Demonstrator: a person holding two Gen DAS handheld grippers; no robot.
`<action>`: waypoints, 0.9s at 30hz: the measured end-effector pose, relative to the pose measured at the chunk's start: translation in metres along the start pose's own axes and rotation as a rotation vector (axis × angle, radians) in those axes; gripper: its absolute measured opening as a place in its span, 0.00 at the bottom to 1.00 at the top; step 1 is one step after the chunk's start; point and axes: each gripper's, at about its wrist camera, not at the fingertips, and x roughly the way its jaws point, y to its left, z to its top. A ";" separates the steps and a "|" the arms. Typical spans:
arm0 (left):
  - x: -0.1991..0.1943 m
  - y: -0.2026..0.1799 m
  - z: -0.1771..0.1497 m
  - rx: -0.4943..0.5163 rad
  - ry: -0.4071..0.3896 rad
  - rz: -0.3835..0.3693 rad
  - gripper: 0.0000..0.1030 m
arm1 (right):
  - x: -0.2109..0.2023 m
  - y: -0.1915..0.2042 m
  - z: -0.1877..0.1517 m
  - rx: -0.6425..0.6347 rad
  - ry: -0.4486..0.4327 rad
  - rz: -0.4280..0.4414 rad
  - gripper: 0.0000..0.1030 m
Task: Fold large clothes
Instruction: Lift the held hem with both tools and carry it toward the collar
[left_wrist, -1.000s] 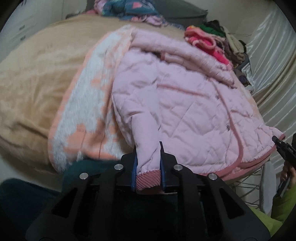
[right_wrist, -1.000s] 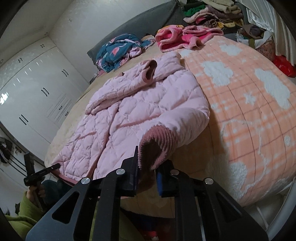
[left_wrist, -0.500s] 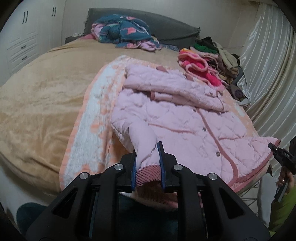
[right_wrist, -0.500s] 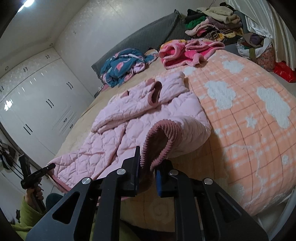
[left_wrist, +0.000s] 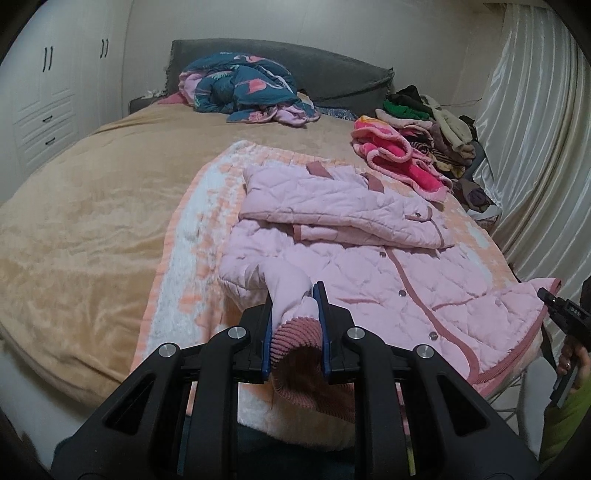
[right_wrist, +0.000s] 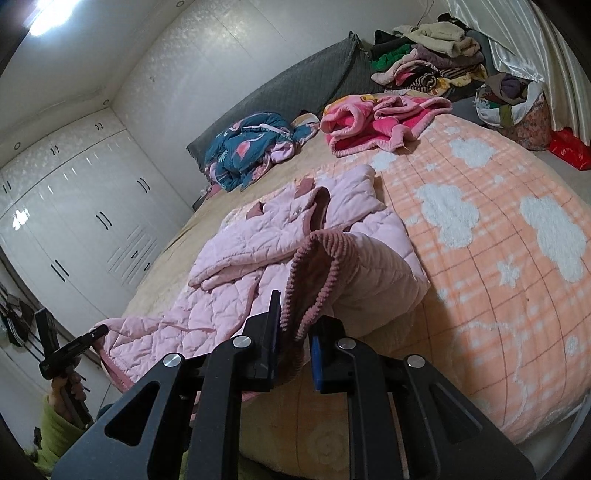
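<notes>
A pink quilted jacket (left_wrist: 369, 266) (right_wrist: 240, 266) lies spread on a peach blanket (left_wrist: 192, 258) (right_wrist: 480, 240) across the bed. My left gripper (left_wrist: 294, 295) is shut on the ribbed cuff (left_wrist: 295, 332) of one sleeve, held up off the blanket at the near edge. My right gripper (right_wrist: 295, 314) is shut on the other sleeve's ribbed cuff (right_wrist: 317, 251), which stands up in a loop above the jaws. Each gripper also shows in the other's view, at the jacket's far hem corner, held by a hand in a green sleeve.
A pink fleece garment (left_wrist: 391, 155) (right_wrist: 369, 122) and a blue patterned one (left_wrist: 240, 88) (right_wrist: 243, 151) lie near the grey headboard (left_wrist: 332, 74). A pile of clothes (right_wrist: 424, 48) sits at the bed's far corner. White wardrobes (right_wrist: 74, 221) stand on one side and a curtain (left_wrist: 535, 147) on the other.
Both grippers have risen with the cuffs in them, lifting the sleeves off the blanket. Both views now show more of the bed and room. Both grips are unchanged.
</notes>
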 end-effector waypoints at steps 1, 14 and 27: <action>0.000 -0.001 0.003 0.006 -0.004 0.003 0.11 | 0.000 0.001 0.001 -0.003 -0.002 -0.001 0.12; 0.003 -0.012 0.033 0.036 -0.050 0.019 0.11 | 0.008 0.007 0.028 -0.001 -0.038 -0.006 0.12; 0.018 -0.010 0.085 0.042 -0.103 0.038 0.11 | 0.025 0.026 0.080 -0.073 -0.094 0.002 0.12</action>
